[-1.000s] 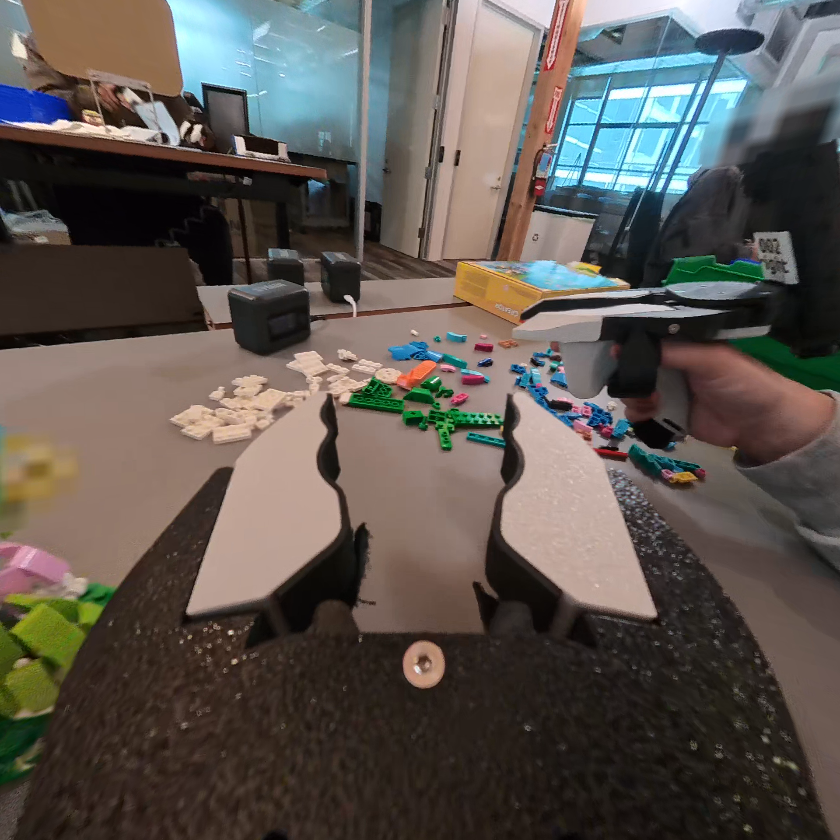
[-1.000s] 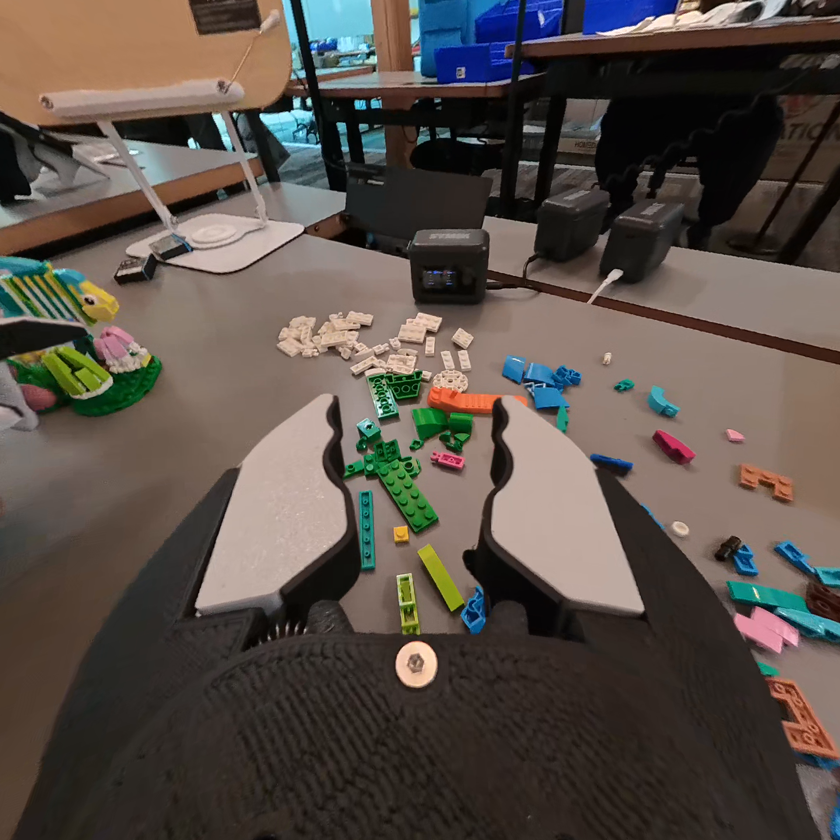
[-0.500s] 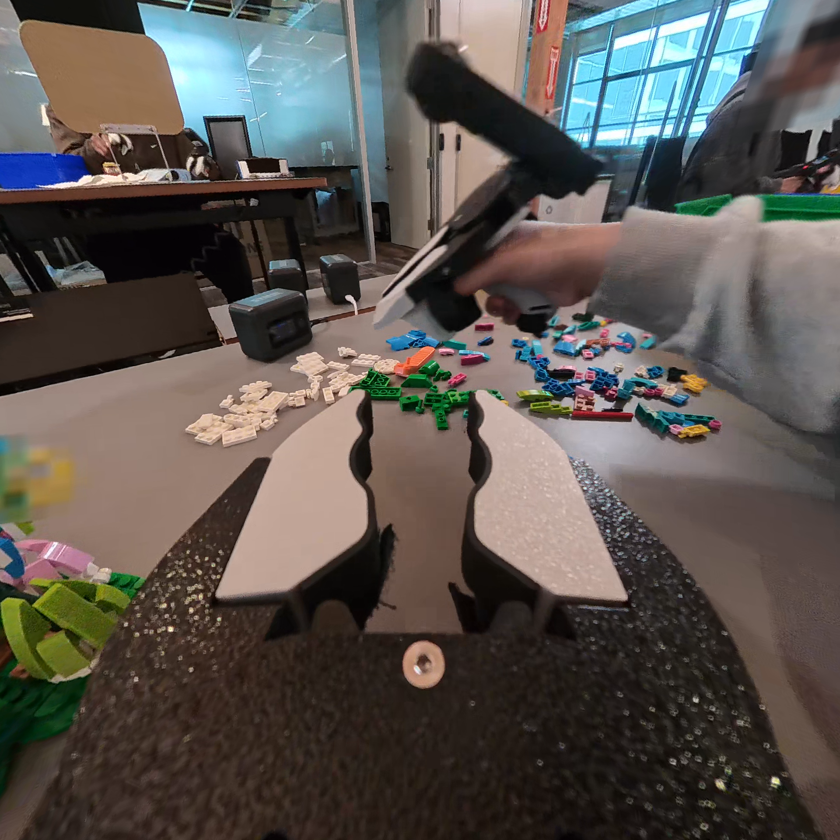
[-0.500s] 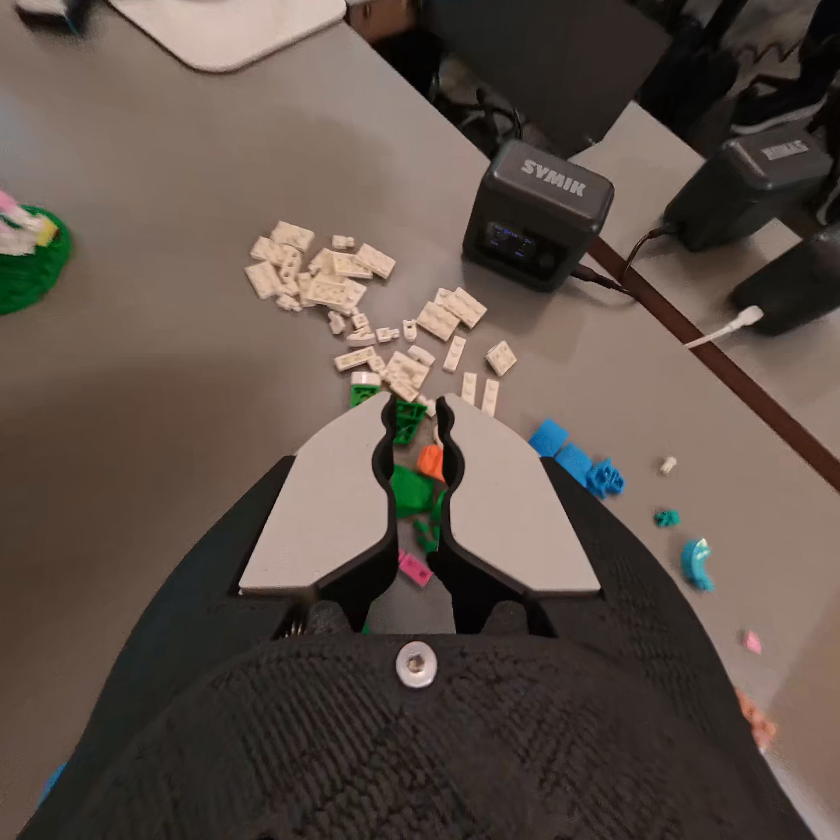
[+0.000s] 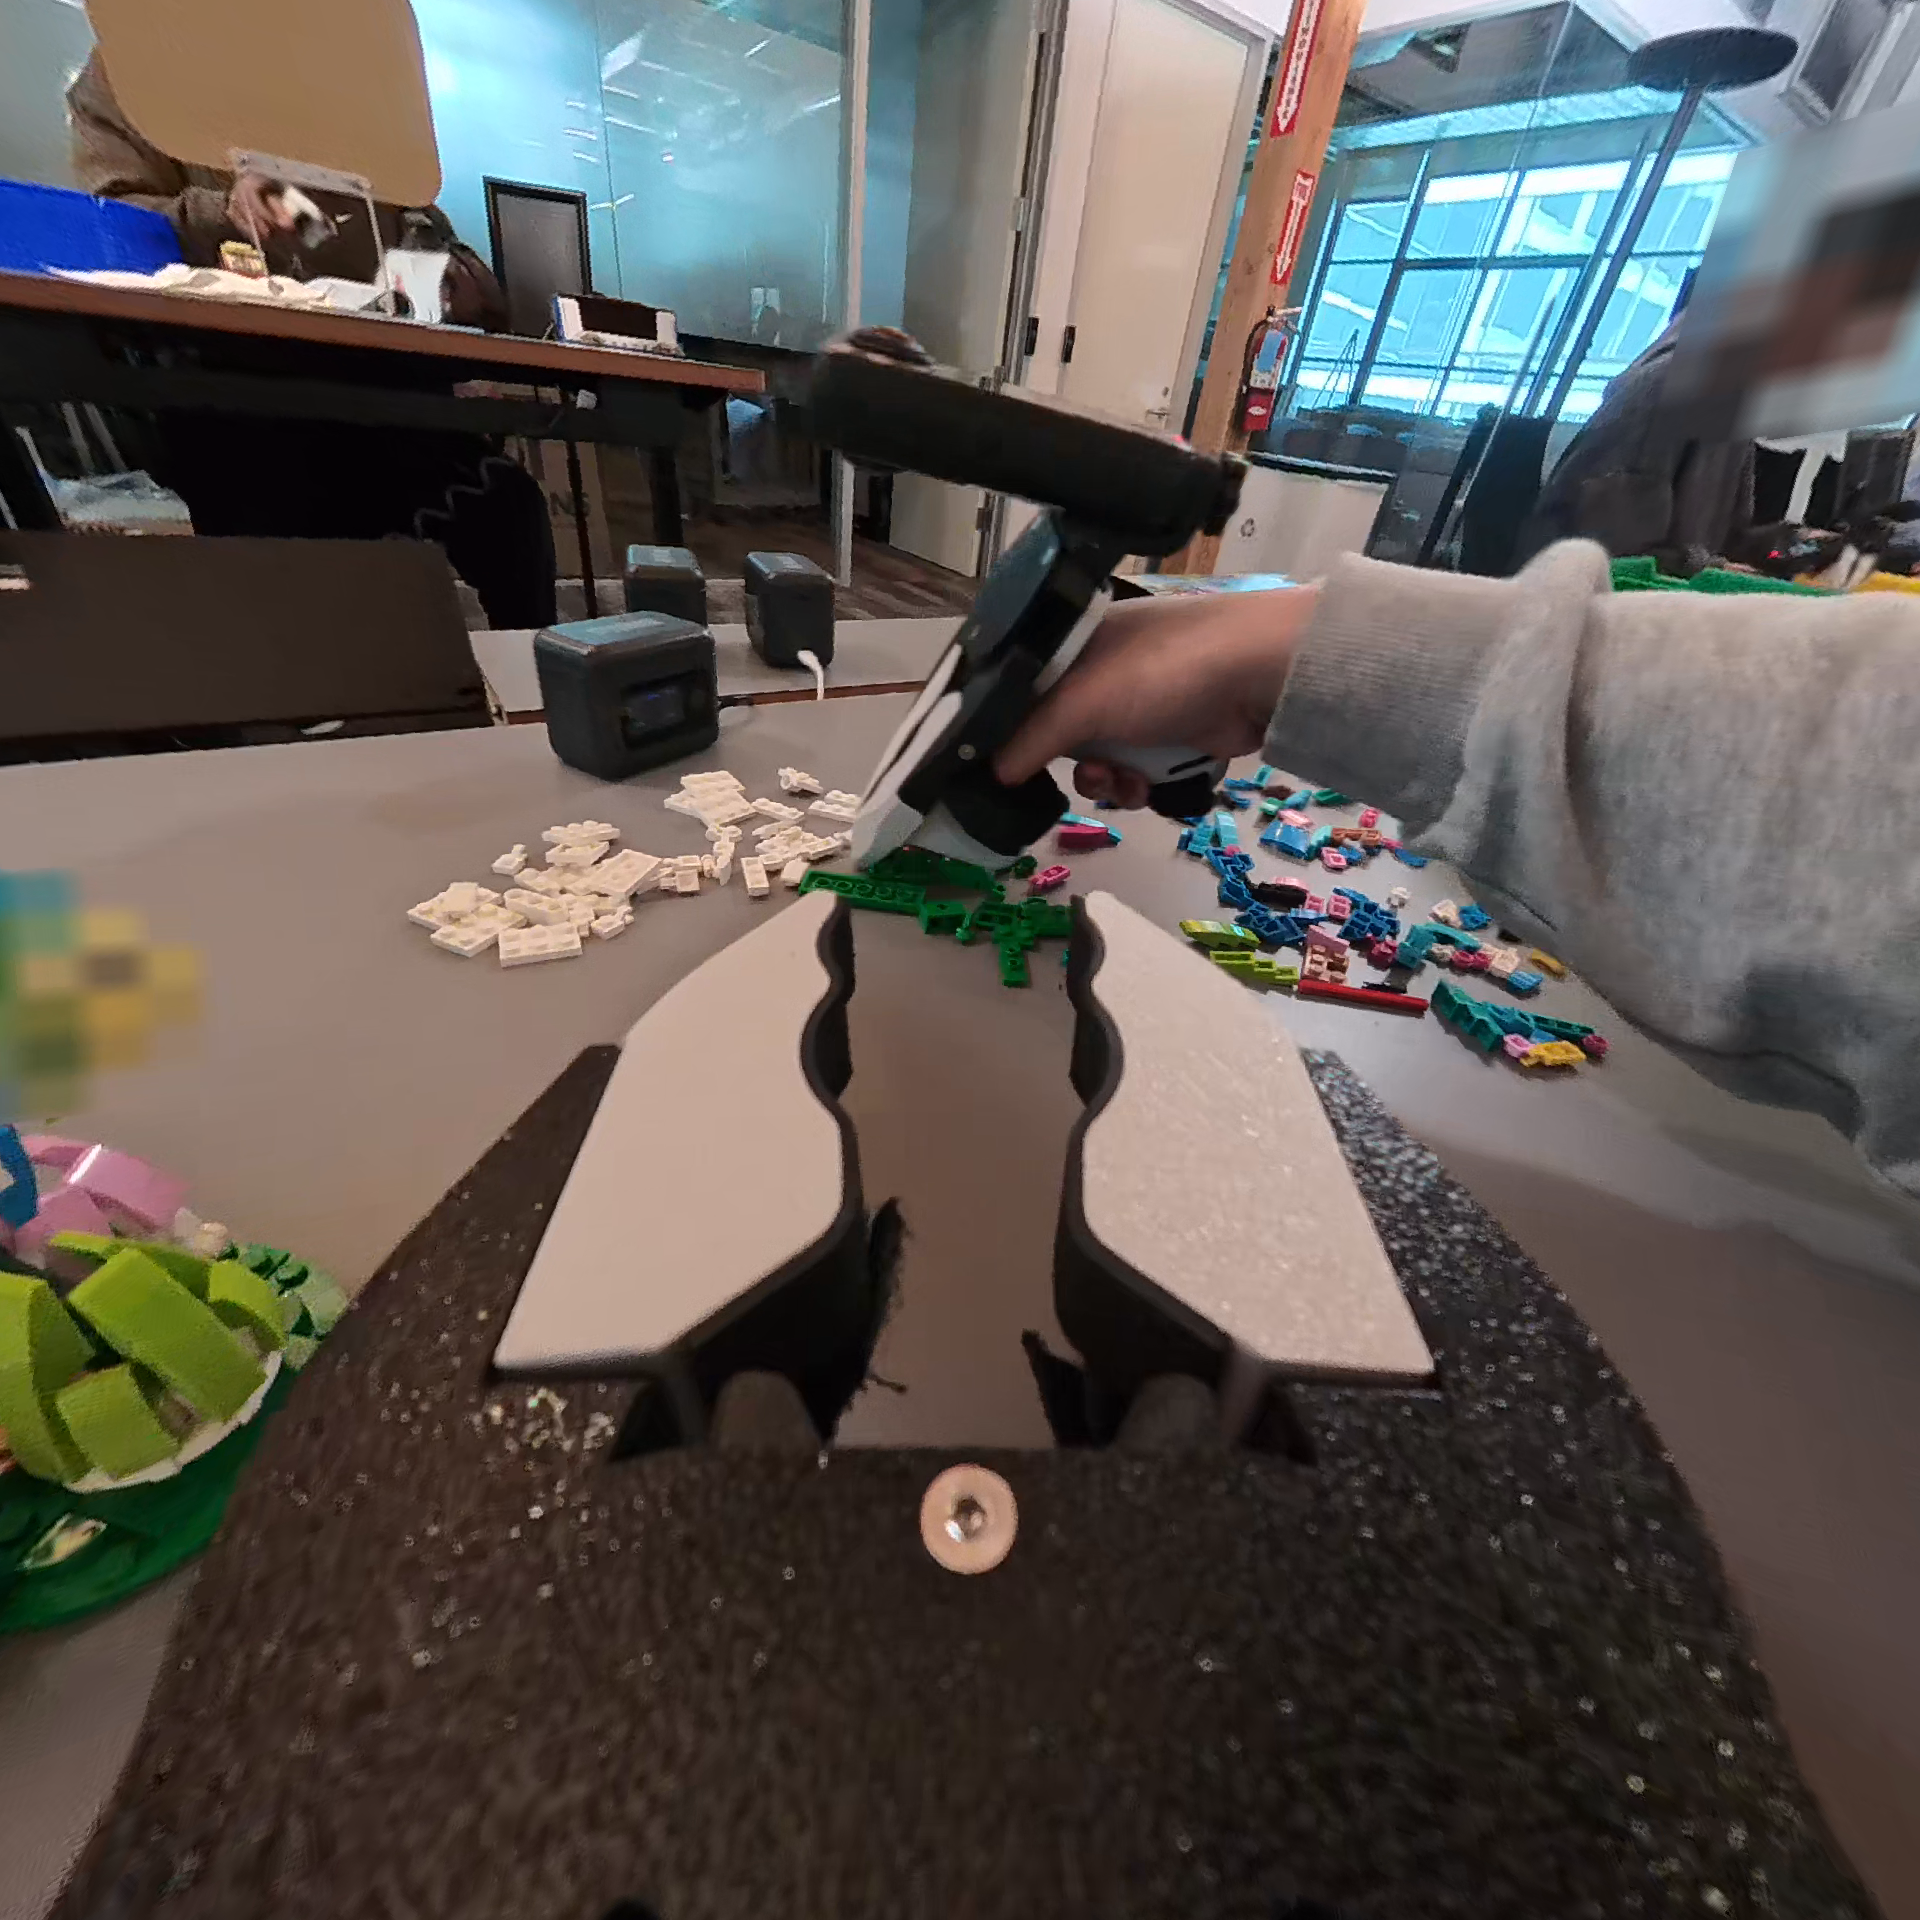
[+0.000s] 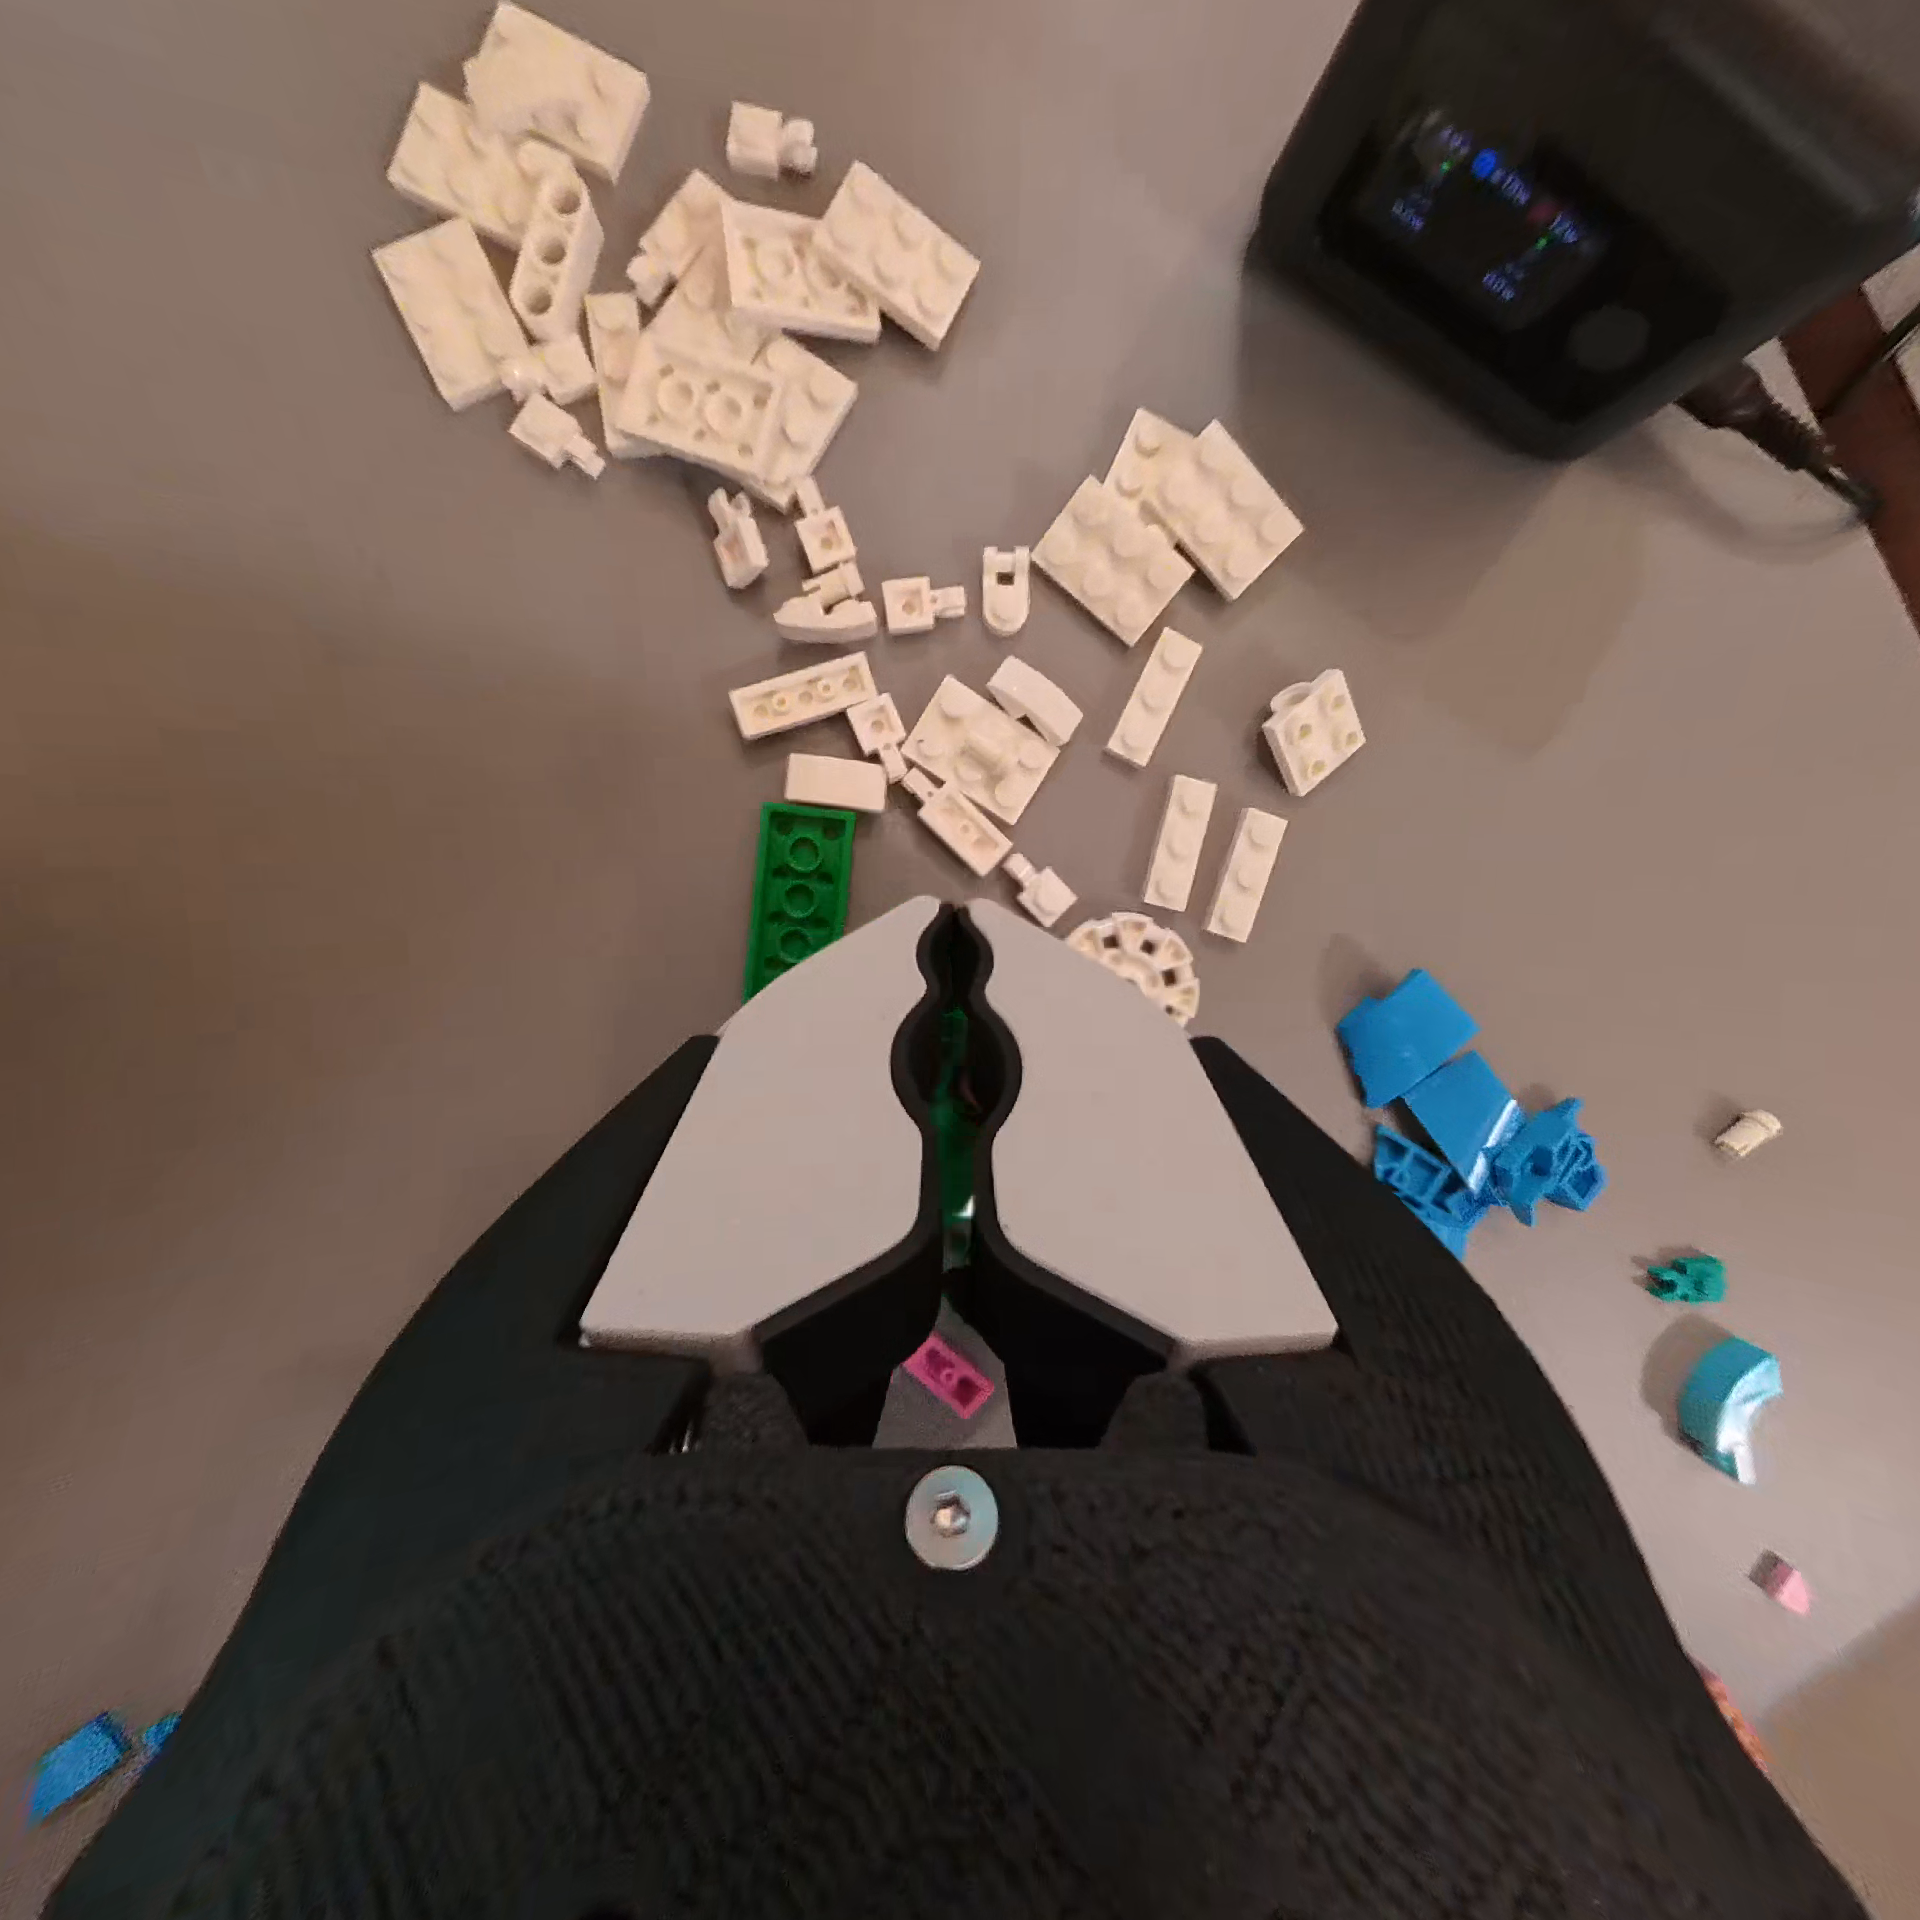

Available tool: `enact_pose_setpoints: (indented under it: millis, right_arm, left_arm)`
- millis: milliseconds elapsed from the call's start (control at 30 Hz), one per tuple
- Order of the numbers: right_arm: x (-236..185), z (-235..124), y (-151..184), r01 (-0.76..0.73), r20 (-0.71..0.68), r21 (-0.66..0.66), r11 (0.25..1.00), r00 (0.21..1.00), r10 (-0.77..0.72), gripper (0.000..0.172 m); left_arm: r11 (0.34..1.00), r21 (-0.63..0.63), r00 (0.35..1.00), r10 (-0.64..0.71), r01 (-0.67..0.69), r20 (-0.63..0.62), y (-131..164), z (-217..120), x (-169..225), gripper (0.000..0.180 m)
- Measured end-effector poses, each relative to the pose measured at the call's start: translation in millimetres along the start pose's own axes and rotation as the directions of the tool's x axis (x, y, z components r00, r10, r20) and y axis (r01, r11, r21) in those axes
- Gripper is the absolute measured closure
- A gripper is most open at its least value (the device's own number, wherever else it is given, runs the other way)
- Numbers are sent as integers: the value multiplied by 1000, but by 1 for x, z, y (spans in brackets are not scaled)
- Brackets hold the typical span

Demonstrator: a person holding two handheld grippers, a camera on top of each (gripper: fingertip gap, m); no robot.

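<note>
My left gripper [image 5: 958,909] is open with nothing between its fingers, and hovers low over the grey table [image 5: 312,987], pointing at a pile of green pieces [image 5: 997,925]. My right gripper [image 6: 951,916] is shut, its tips meeting, and points steeply down at the table. In the left wrist view its tip [image 5: 871,844] rests on the green pile. A long green plate [image 6: 800,894] lies just left of its tips. Some green shows through the slot between its pads [image 6: 1122,1143]; I cannot tell whether it is pinched. A pink piece [image 6: 948,1377] lies under the jaws.
White pieces [image 6: 727,312] lie scattered beyond the right tips, blue pieces [image 6: 1455,1122] to their right. A dark power bank [image 6: 1507,229] stands at the back. A green built model [image 5: 135,1351] sits at the left. A grey sleeve [image 5: 1610,790] crosses the mixed coloured pieces [image 5: 1351,925]. The left gripper's tips are roughly 20 cm from the right gripper's.
My right gripper dropped nose-down onto the green pile and its jaws closed from wide open to shut. My left jaws narrowed a second ago and have held still since.
</note>
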State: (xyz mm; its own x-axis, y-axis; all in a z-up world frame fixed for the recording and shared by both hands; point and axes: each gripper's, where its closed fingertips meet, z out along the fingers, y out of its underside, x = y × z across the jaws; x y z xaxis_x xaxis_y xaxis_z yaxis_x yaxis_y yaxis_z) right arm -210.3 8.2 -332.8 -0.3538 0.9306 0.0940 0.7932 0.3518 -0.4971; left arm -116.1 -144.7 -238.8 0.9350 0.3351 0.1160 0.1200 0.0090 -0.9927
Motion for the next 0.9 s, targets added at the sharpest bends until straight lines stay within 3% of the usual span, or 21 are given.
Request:
enact_pose_setpoints:
  millis: [233, 333, 400, 467, 600, 900]
  right_arm:
    - [-34, -15, 18, 90, 137, -61, 994, 987, -81, 172]
    - [10, -27, 5, 40, -12, 3, 999, 999, -40, 167]
    - [29, -31, -3, -107, 23, 29, 994, 994, 107, 152]
    - [33, -29, -2, -178, 81, -20, 984, 980, 179, 141]
    - [32, -18, 15, -103, 73, -204, 974, 990, 120, 126]
    - [35, -3, 17, -162, 62, -337, 927, 979, 193, 129]
  left_arm:
    - [1000, -10, 1000, -6, 6, 2, 1, 0, -1, 141]
    - [1000, -9, 1000, -29, 29, 0, 1, 0, -3, 141]
    - [999, -11, 999, -43, 43, -2, 1, 0, -3, 141]
    - [999, -12, 999, -45, 45, -3, 1, 0, -3, 141]
    - [999, -17, 999, -34, 33, -7, 2, 1, -2, 141]
    - [999, -21, 1000, -28, 28, -12, 2, 1, 0, 142]
